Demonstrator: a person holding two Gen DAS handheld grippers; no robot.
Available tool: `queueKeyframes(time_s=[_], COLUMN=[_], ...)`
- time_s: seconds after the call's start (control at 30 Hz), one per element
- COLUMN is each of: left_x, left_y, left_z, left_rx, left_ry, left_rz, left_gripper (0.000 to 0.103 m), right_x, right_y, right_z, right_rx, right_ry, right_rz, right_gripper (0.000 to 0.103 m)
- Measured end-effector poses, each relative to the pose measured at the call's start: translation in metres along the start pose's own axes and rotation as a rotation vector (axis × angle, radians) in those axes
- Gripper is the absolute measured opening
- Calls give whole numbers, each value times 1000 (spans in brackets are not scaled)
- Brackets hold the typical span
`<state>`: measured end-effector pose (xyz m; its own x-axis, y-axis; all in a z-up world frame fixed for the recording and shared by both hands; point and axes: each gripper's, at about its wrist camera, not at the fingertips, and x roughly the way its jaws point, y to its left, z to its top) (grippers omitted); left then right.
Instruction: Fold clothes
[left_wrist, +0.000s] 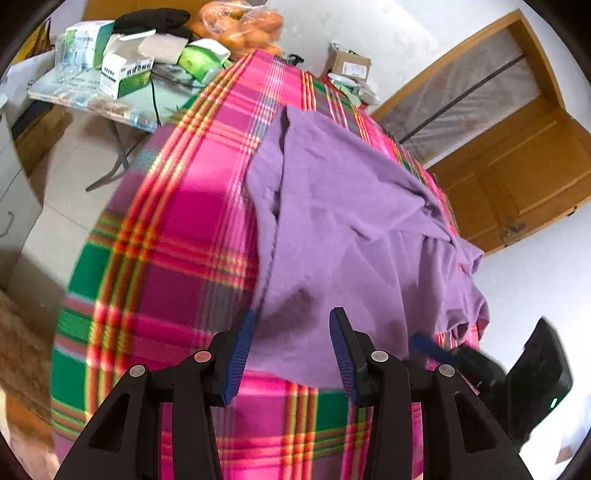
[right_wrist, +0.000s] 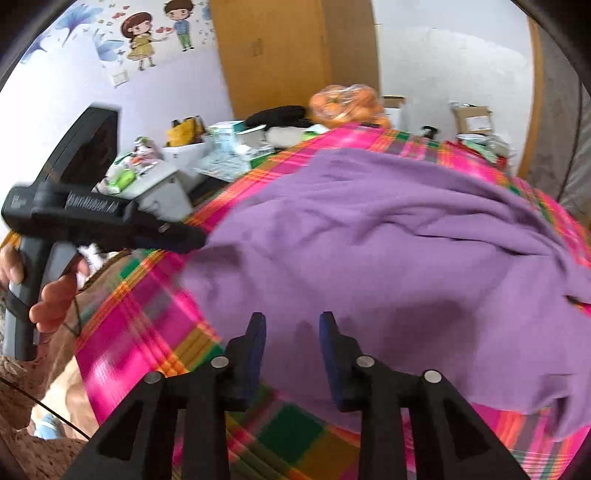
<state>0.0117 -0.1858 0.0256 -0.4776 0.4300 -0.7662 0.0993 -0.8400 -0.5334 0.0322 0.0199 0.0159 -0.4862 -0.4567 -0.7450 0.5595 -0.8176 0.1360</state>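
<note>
A purple garment lies spread and rumpled on a surface covered with a pink, green and orange plaid cloth. My left gripper hovers open over the garment's near edge, with nothing between its blue pads. In the right wrist view the same garment fills the middle. My right gripper stands open above its near hem, its jaws apart and empty. The left gripper, held by a hand, points at the garment's left edge. A blue finger of the right gripper shows by the garment's right corner.
A side table behind the plaid surface carries green-and-white boxes and a bag of oranges. A cardboard box sits at the far end. A wooden door stands to the right, and a white cabinet to the left.
</note>
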Motion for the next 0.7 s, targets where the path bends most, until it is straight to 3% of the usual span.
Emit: queueKeyframes(time_s=[0.23,0.4,0.5,0.7], left_x=[9,41,55,81], left_y=[6,1,-2,0], left_z=[38,77,92,107], left_rx=[8,7,30,16], left_ry=[-37,38,78,171], left_rz=[3,-8,45,-6], left_gripper=[44,44,44,44], right_x=[42,55,55,58], right_y=[40,50,57,57], right_z=[1,-1,-5,-6], right_rx=[-43,-95,-180,-203], right_ry=[56,78,83,80], right_rz=[84,43,-23,-43], right_gripper=[41,43,43,44])
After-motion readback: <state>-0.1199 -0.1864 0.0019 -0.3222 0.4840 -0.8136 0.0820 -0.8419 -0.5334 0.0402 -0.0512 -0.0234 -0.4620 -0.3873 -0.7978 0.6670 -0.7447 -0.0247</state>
